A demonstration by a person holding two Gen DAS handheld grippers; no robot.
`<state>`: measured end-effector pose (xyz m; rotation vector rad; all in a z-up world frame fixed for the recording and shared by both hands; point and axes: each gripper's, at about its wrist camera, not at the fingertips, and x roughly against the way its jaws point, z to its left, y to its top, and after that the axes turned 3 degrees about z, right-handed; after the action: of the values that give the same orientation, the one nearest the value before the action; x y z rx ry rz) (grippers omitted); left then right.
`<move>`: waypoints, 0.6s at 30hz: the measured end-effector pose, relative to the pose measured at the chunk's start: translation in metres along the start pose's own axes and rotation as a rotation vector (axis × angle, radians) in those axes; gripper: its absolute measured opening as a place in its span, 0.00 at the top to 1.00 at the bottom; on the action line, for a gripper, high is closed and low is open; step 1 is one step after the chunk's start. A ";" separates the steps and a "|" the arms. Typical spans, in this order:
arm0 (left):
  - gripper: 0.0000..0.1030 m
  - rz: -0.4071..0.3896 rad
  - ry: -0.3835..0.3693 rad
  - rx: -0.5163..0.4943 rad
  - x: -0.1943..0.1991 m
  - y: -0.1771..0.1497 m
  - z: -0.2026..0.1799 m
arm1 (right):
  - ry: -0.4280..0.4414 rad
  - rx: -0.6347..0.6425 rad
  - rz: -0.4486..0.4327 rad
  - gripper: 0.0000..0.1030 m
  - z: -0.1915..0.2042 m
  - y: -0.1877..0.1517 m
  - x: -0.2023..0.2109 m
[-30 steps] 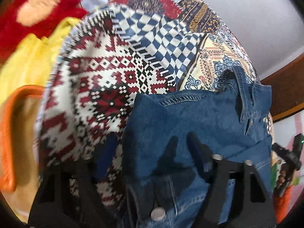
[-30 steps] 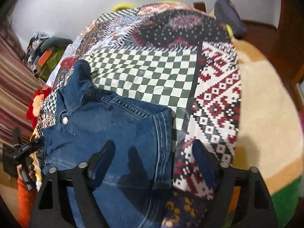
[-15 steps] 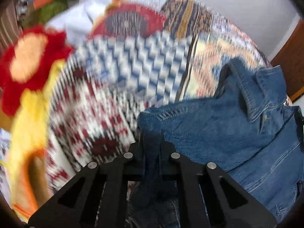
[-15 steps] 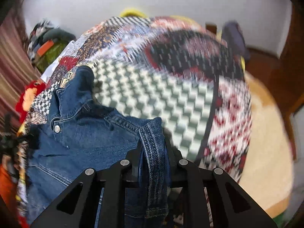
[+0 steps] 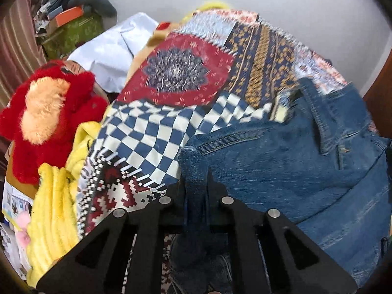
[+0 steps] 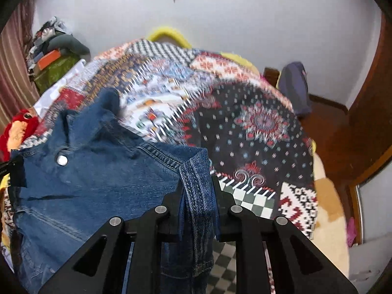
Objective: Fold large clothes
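A blue denim jacket (image 5: 294,166) lies on a patchwork bedspread (image 5: 186,78), collar toward the far end. My left gripper (image 5: 194,183) is shut on a bunched fold at the jacket's left shoulder and holds it lifted off the bed. In the right wrist view the jacket (image 6: 98,176) spreads to the left, with a metal button near the collar. My right gripper (image 6: 198,188) is shut on a seamed denim fold at the jacket's right shoulder, raised above the bedspread (image 6: 257,127).
A red and tan plush toy (image 5: 46,112) and a yellow blanket (image 5: 54,210) lie at the bed's left edge. A green box with clutter (image 6: 54,66) stands at the far left by the wall. Wooden floor (image 6: 343,142) and a cream rug (image 6: 330,232) lie to the right.
Both grippers were open over the jacket a second ago. They have closed on its two shoulder folds and lifted them up and toward the far end of the bed.
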<state>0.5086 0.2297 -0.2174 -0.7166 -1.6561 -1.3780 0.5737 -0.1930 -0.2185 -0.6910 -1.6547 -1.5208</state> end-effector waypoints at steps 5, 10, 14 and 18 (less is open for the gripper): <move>0.79 0.023 0.012 -0.009 -0.018 -0.004 0.000 | 0.001 0.004 0.052 0.84 -0.006 -0.013 -0.030; 0.76 0.024 0.024 -0.032 -0.026 -0.005 -0.001 | -0.242 0.094 0.002 0.27 0.001 -0.021 -0.035; 0.76 0.017 0.042 -0.049 -0.021 -0.007 -0.006 | -0.240 0.103 -0.007 0.20 -0.005 -0.023 -0.025; 0.76 0.024 0.067 -0.068 -0.010 -0.009 -0.009 | -0.258 0.121 -0.046 0.20 -0.003 -0.023 0.003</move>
<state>0.5081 0.2202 -0.2297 -0.7188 -1.5501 -1.4317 0.5543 -0.1989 -0.2291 -0.8147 -1.9495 -1.3952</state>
